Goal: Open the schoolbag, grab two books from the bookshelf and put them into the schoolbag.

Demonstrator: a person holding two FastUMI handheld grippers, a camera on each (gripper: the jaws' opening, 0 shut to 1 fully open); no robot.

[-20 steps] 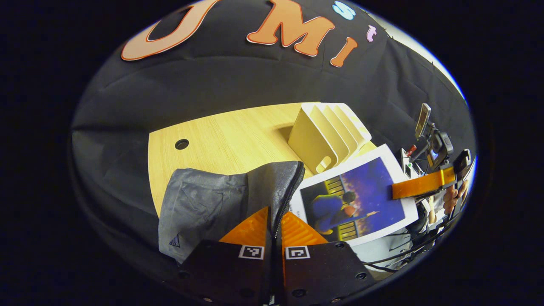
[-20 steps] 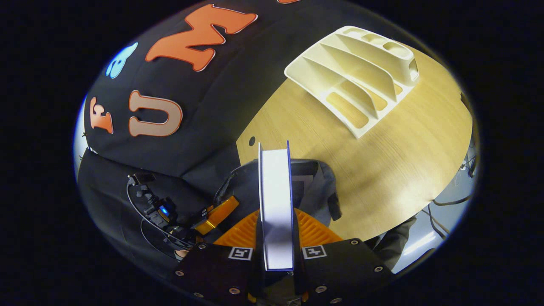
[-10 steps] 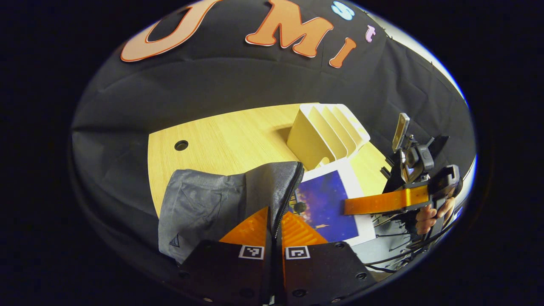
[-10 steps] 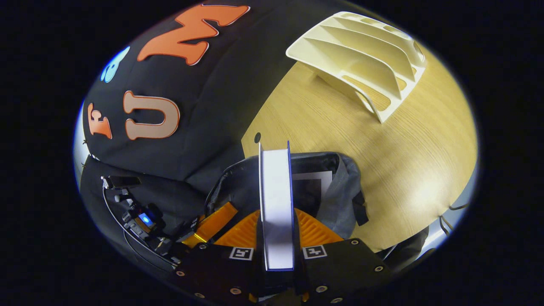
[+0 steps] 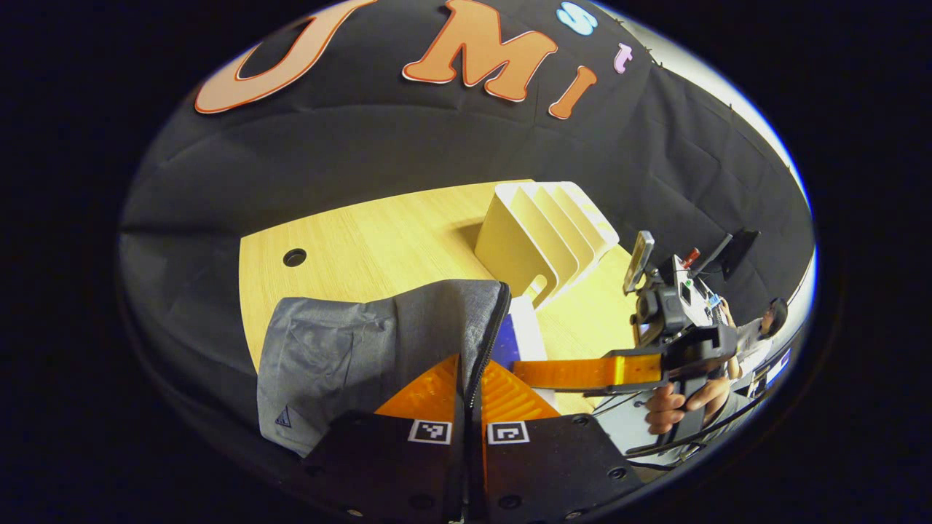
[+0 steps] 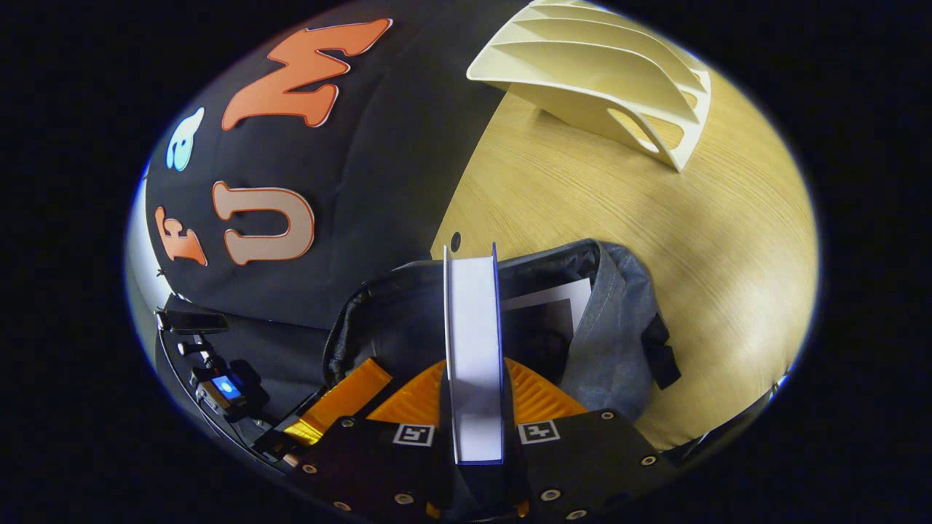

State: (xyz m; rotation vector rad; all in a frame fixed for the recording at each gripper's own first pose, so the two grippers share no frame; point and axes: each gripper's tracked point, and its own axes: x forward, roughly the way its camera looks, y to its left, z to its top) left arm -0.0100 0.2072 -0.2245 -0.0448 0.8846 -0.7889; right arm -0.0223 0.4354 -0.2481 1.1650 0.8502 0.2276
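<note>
Schoolbag [image 6: 611, 327] mouth open, left gripper [image 5: 470, 378] pinching its zipper edge, right gripper [image 6: 473, 393] clamping book [image 6: 473, 342] edge-on over opening

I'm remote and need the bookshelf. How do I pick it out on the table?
On the pale wooden table, beyond the grey fabric schoolbag, stands a cream plastic rack. Its row of slanted dividers and its empty slots set it apart.

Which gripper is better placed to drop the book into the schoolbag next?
Right. The right gripper is shut on the book, already over the open schoolbag. The left gripper is busy pinching the bag's zipper edge, holding it open.
</note>
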